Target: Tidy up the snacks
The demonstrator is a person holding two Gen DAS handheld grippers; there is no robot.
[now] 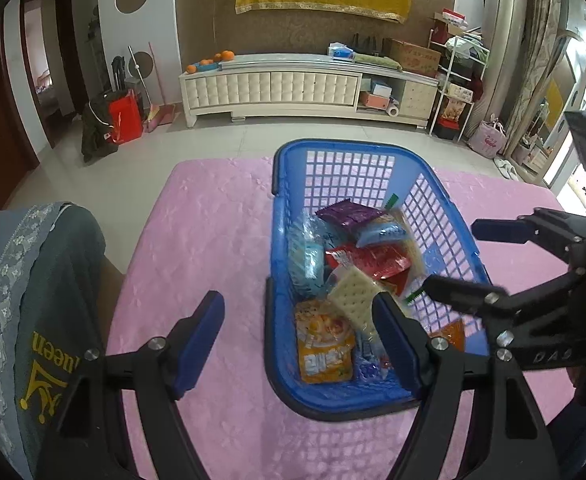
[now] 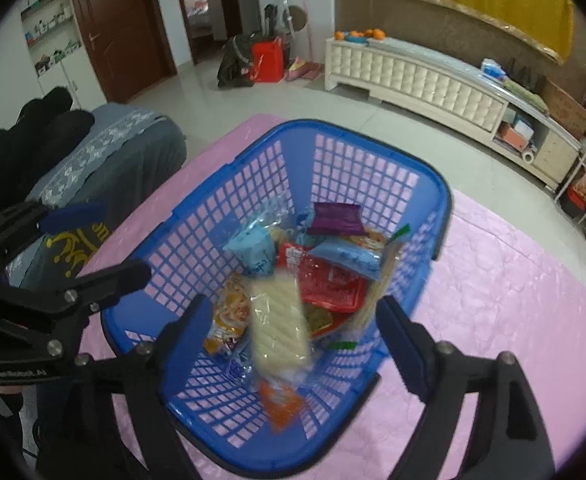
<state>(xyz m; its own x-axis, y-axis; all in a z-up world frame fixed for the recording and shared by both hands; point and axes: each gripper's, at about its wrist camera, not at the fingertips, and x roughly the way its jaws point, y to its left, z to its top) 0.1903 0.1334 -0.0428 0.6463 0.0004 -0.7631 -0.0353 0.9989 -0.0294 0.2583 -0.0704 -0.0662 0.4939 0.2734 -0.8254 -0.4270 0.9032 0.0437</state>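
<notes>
right hand-held gripper (image 2: 289,328) spread, empty | left hand-held gripper (image 1: 297,340) spread | blue basket (image 2: 373,132) rim between | grey cushion (image 1: 53,260) beside

"ueen" in yellow on grey cloth (image 1: 49,344)

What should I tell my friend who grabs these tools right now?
Left tool: open, empty, at the near rim of the blue basket.
Right tool: open over the basket, holding nothing; a cracker pack looks blurred below it, probably dropping in.
Snacks: purple, red and orange packs lie in the basket on the pink cloth.
Left: none seen outside; check.
</notes>
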